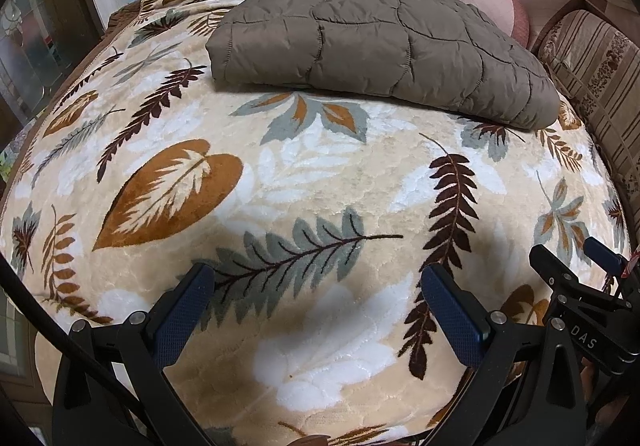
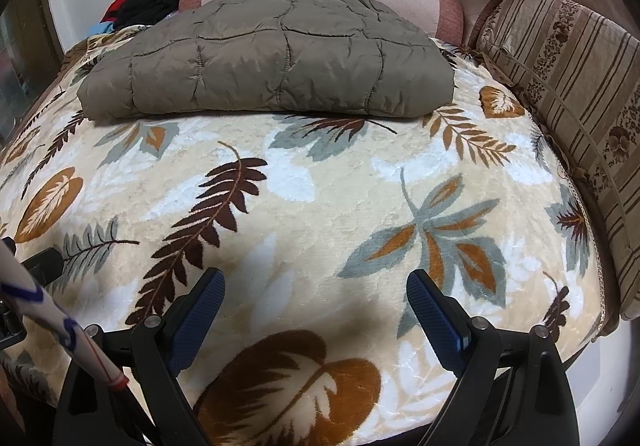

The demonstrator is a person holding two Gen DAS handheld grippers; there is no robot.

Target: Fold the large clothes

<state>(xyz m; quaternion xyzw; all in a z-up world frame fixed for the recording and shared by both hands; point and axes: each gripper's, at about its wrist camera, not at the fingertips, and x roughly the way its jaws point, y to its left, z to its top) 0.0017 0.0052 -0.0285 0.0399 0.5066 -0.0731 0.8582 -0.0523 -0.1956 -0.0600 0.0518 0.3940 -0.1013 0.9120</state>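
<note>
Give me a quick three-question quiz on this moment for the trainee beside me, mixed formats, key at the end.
1. True or false: the left gripper is clamped on the quilted jacket.
2. Multiple choice: the jacket lies (A) spread flat with its sleeves out, (B) folded into a compact bundle at the far side of the leaf-patterned blanket, (C) hanging off the striped cushion.
3. Fill in: in the right wrist view, the right gripper has its jaws ____ with only blanket between them.

Key: 1 false, it is open and well short of the jacket; 2 B; 3 open.
</note>
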